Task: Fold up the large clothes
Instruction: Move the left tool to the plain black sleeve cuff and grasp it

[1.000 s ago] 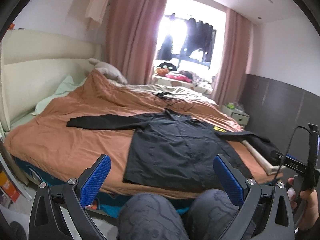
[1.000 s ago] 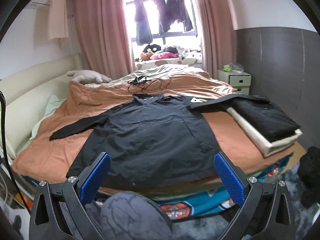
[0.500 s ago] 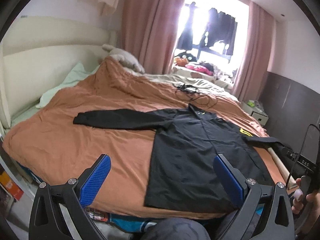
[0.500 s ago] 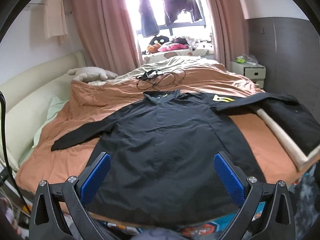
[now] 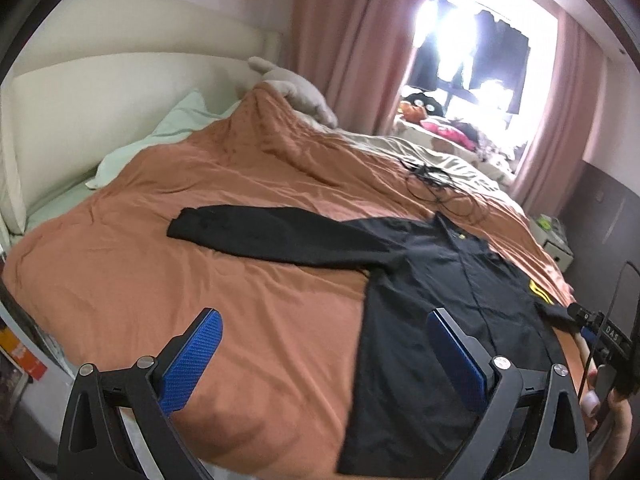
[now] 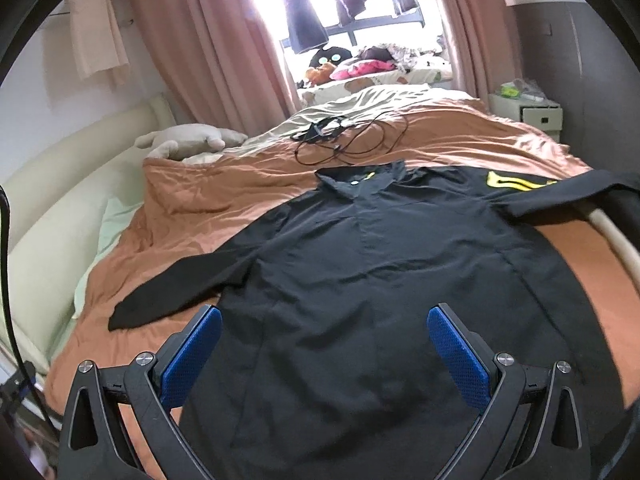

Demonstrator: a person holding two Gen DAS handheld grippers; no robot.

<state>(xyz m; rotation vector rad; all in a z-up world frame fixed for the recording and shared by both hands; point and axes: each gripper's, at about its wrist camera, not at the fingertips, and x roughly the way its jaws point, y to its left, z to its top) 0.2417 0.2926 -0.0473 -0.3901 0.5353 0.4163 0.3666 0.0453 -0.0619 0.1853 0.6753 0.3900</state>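
Note:
A large black long-sleeved shirt (image 6: 360, 272) with yellow shoulder marks lies spread flat, front up, on the orange bedspread (image 5: 200, 280). Its left sleeve (image 5: 280, 236) stretches out sideways across the bed. My left gripper (image 5: 326, 356) hovers open above the bed's near edge, left of the shirt's hem, nothing between its blue pads. My right gripper (image 6: 324, 354) hangs open over the shirt's lower body, also empty. The right sleeve (image 6: 568, 196) runs off over a folded dark pile at the right.
A tangle of black cable (image 6: 344, 140) lies beyond the collar. A plush toy (image 6: 188, 144) and green pillow (image 5: 160, 136) sit near the cream headboard (image 5: 100, 96). A white nightstand (image 6: 528, 112) stands at the far right. A hand (image 5: 608, 408) holds the other gripper's handle.
Both grippers have moved forward and closer over the bed. The knees at the bottom of both views are gone. The shirt lies as before.

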